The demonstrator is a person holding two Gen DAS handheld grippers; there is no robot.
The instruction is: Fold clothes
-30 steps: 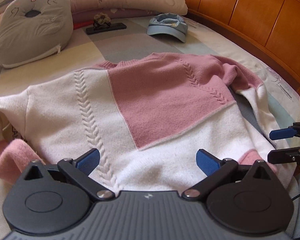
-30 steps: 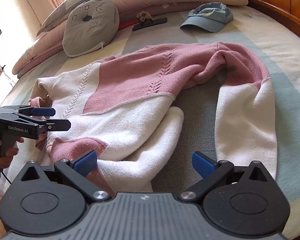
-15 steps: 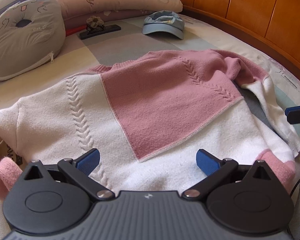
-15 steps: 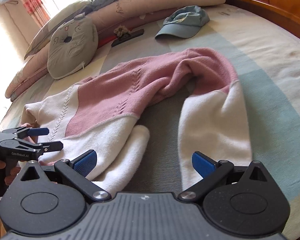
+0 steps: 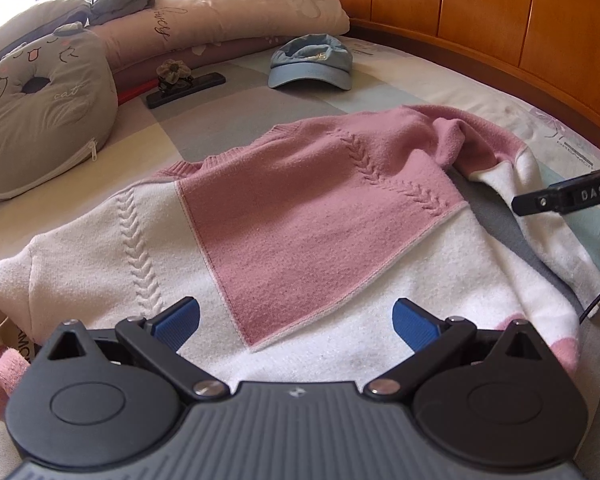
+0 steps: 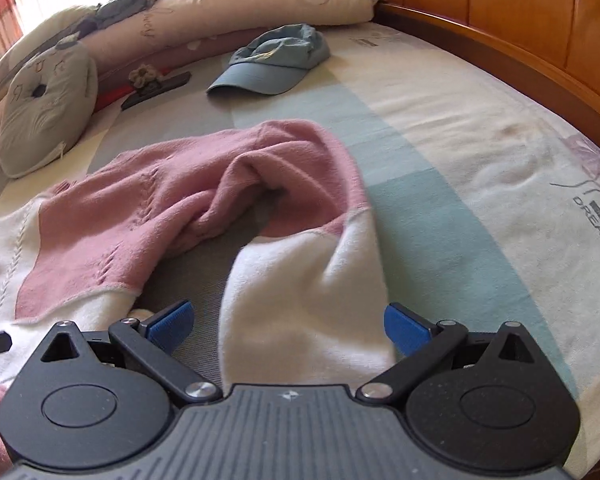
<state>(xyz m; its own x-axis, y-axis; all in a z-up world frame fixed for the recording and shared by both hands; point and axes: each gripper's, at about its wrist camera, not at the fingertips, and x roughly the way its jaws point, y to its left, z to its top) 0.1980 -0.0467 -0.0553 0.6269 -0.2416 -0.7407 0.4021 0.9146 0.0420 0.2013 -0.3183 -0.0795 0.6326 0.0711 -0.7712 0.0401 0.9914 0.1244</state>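
Observation:
A pink and white knitted sweater (image 5: 300,220) lies spread on the bed, its collar toward the pillows. My left gripper (image 5: 296,320) hovers open over the sweater's white hem, with nothing between its blue pads. In the right wrist view the sweater's right sleeve (image 6: 308,280) curves from pink to white toward me. My right gripper (image 6: 286,322) is open, and the white end of that sleeve lies between its fingers. The right gripper's black body (image 5: 568,196) shows at the right edge of the left wrist view.
A blue cap (image 5: 310,62) lies beyond the sweater. A grey cat cushion (image 5: 44,108) sits at the far left, with long pillows (image 5: 240,12) behind. A dark phone with a flower grip (image 5: 184,84) lies near them. The wooden headboard (image 5: 500,12) curves along the right.
Both grippers have moved forward and to the right over the bed. The right gripper has come in over the white end of the sleeve. Both stayed open.

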